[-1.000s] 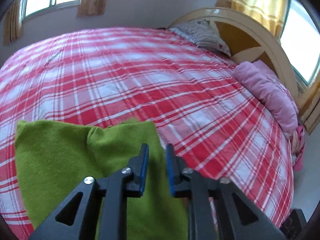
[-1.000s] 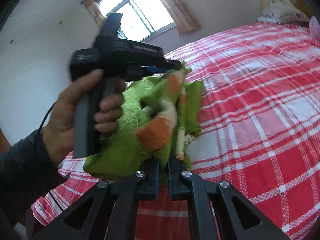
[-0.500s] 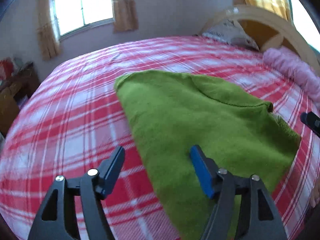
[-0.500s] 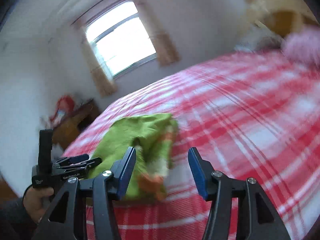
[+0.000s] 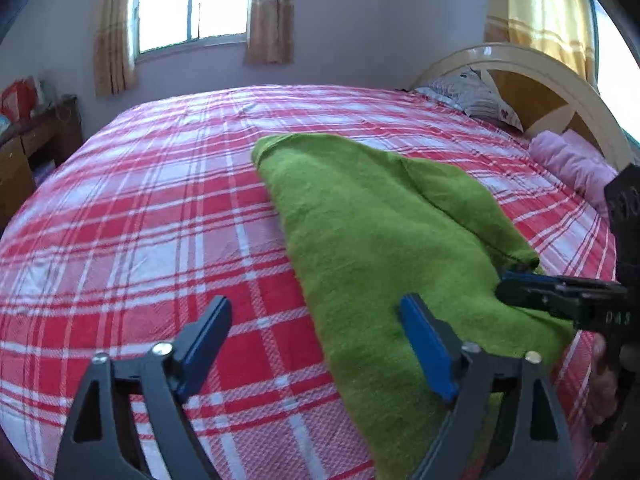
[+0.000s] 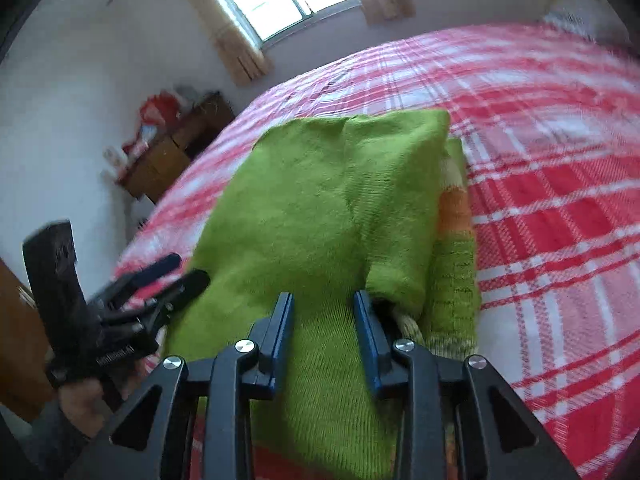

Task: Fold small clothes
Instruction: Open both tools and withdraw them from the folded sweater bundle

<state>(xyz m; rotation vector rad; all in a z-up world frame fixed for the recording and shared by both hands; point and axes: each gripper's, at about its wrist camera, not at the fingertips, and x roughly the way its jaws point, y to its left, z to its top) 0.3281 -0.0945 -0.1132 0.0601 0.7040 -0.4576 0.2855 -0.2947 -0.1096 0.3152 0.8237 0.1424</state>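
A green knit garment (image 5: 380,232) lies folded on the red plaid bed sheet (image 5: 160,220). My left gripper (image 5: 314,306) hovers at its near left edge, jaws opening wide. One finger is over the sheet, the other over the cloth, and nothing is pinched. In the right wrist view the garment (image 6: 320,200) shows an orange and cream stripe (image 6: 454,208) along its right side. My right gripper (image 6: 323,299) is low over its near end, jaws closing, with cloth under the gap but not pressed by the pads. The left gripper (image 6: 176,272) also shows there, and the right gripper (image 5: 520,284) shows in the left wrist view.
A curved headboard (image 5: 540,80), a patterned pillow (image 5: 472,96) and a rolled pink blanket (image 5: 572,164) lie at the far right of the bed. A wooden desk (image 5: 24,148) with clutter stands by the wall on the left. A person's hand (image 6: 80,404) holds the left gripper.
A second ago both grippers held the raised garment; it now lies flat on the bed. The left jaws have spread wide. The right gripper let go, swung over the garment and narrowed its jaws.
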